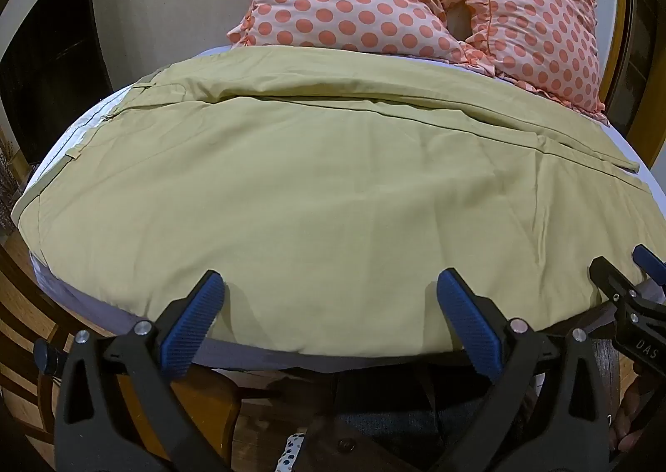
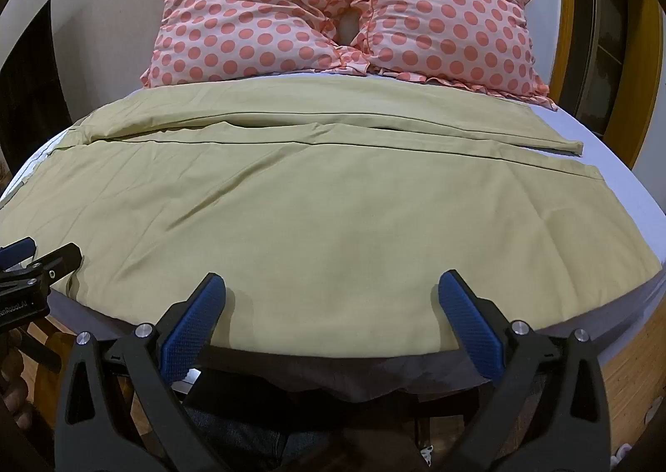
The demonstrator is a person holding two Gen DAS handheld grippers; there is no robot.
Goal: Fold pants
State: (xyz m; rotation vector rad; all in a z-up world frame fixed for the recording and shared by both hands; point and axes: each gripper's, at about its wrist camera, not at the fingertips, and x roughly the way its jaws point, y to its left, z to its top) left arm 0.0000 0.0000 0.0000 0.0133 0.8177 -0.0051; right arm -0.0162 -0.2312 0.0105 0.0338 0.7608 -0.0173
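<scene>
Khaki pants point(image 1: 316, 189) lie spread flat across the bed, waistband at the left, leg hems at the right, one leg behind the other. They also fill the right wrist view point(image 2: 333, 214). My left gripper point(image 1: 329, 284) is open, its blue fingers just above the pants' near edge on the waist side. My right gripper point(image 2: 333, 284) is open over the near edge toward the hem side. Neither holds cloth. The right gripper shows at the edge of the left view point(image 1: 637, 284); the left gripper shows in the right view point(image 2: 33, 259).
Two pink polka-dot pillows point(image 2: 345, 14) stand at the far side of the bed against the wall. A lilac sheet point(image 2: 624, 164) covers the bed. Wooden floor point(image 1: 25, 305) and a dark cabinet point(image 1: 54, 68) lie at the left; a yellow door frame point(image 2: 649, 76) is at the right.
</scene>
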